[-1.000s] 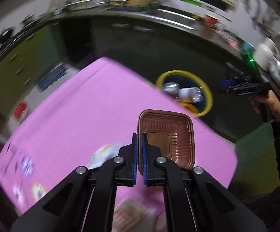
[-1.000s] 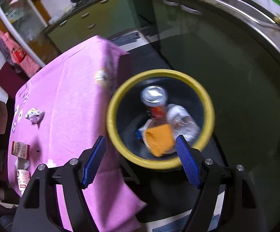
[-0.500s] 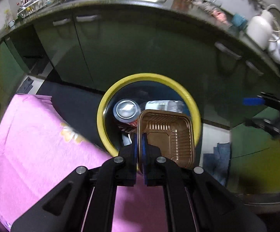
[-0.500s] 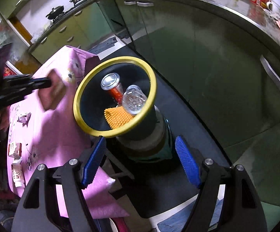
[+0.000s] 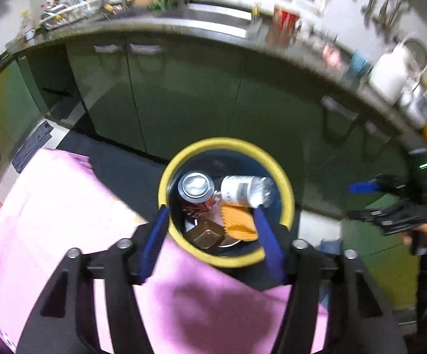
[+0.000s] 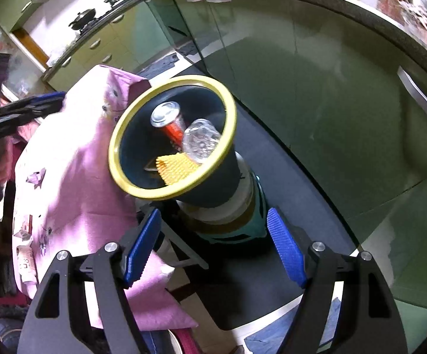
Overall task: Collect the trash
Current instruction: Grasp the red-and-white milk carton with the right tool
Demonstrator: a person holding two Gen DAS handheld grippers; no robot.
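Observation:
My left gripper (image 5: pixel 210 243) hangs over the near rim of the yellow-rimmed dark bin (image 5: pixel 225 143), its jaws opening with nothing pressed between the blue pads. The brown plastic tray (image 5: pixel 206 234) lies loose inside the bin, beside an orange ribbed piece (image 5: pixel 238 222), a drink can (image 5: pixel 195 184) and a clear bottle (image 5: pixel 246 190). My right gripper (image 6: pixel 213 249) is open and empty, low beside the bin (image 6: pixel 228 100) and above the dark floor. In the right wrist view the tray is hidden. The left gripper (image 6: pixel 36 109) shows blurred at that view's left edge.
The pink tablecloth (image 6: pixel 74 162) butts against the bin and carries a crumpled wrapper (image 6: pixel 36 177) and small packets (image 6: pixel 26 261) near its far side. The bin sits on a teal and white stand (image 6: pixel 237 221). Green cabinets (image 5: pixel 184 97) run behind. A blue cloth (image 6: pixel 272 336) lies on the floor.
The left gripper carried the brown tray from over the table to the bin, then opened, and the tray dropped in. The right gripper drew back from above the bin to its side.

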